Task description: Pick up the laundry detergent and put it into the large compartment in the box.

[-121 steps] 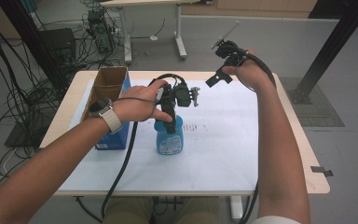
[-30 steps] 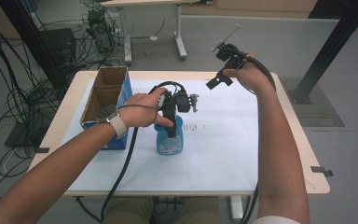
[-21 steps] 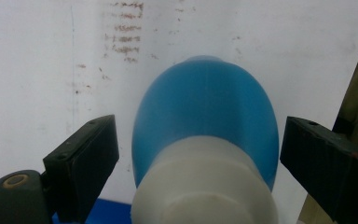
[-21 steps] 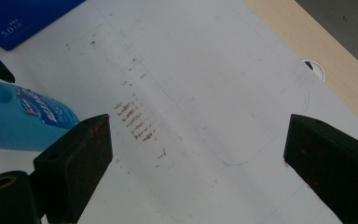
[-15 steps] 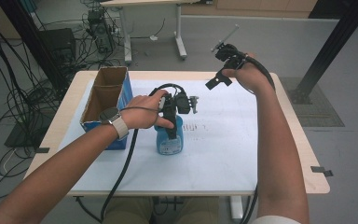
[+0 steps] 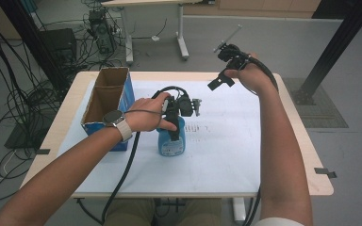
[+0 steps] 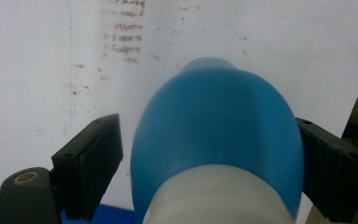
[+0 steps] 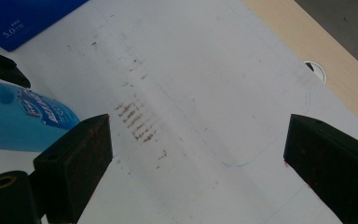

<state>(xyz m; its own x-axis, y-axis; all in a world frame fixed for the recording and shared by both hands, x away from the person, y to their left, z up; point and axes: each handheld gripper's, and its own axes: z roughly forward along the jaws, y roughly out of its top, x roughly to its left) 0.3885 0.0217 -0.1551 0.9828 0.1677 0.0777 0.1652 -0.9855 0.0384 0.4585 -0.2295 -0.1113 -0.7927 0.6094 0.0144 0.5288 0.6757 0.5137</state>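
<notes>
The blue plastic bottle with a white collar (image 6: 171,139) stands upright on the white paper sheet (image 6: 226,150) that covers the light wooden table (image 6: 296,141), near the table's middle and just right of the open blue-sided cardboard box (image 6: 107,106).

The left gripper (image 6: 174,123) is at the bottle's top, held by the left hand (image 6: 147,114). In the left gripper view the bottle's blue shoulder (image 7: 216,135) sits between the two black jaws. The right-hand jaw lies against the bottle's side; a narrow strip of white paper shows between the left-hand jaw and the bottle. The jaws are therefore parted around the bottle and not clamped on it.

The right gripper (image 6: 218,82) is held in the right hand (image 6: 252,75), raised above the far right part of the table, well apart from the bottle. In the right gripper view its jaws stand wide apart with nothing between them, above bare paper bearing faint brown marks (image 8: 137,122). The bottle's label (image 8: 42,112) appears at that view's left edge.
</notes>
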